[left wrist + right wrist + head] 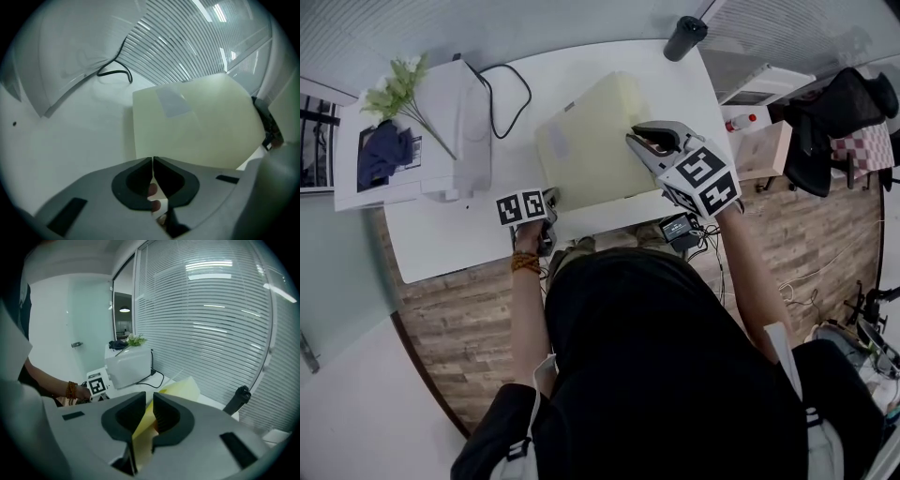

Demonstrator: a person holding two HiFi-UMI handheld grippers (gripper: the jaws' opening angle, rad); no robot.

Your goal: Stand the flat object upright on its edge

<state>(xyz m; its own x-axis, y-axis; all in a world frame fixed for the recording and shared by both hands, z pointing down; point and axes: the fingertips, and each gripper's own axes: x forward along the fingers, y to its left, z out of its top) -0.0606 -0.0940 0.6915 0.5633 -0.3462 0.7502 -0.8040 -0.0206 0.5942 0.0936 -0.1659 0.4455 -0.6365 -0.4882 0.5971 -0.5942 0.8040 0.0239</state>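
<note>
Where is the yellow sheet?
In the head view, the yellow sheet sits mid-table, right of the white machine, its right edge pinched in the right gripper.

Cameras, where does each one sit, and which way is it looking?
Head view: on the person's head, looking down at the table; arms and black top show.
Left gripper view: on the left gripper, looking along its shut, empty jaws at the yellow folder.
Right gripper view: on the right gripper, clamped on the folder, facing the blinds; the left wrist shows.
Shared: all show the folder.
</note>
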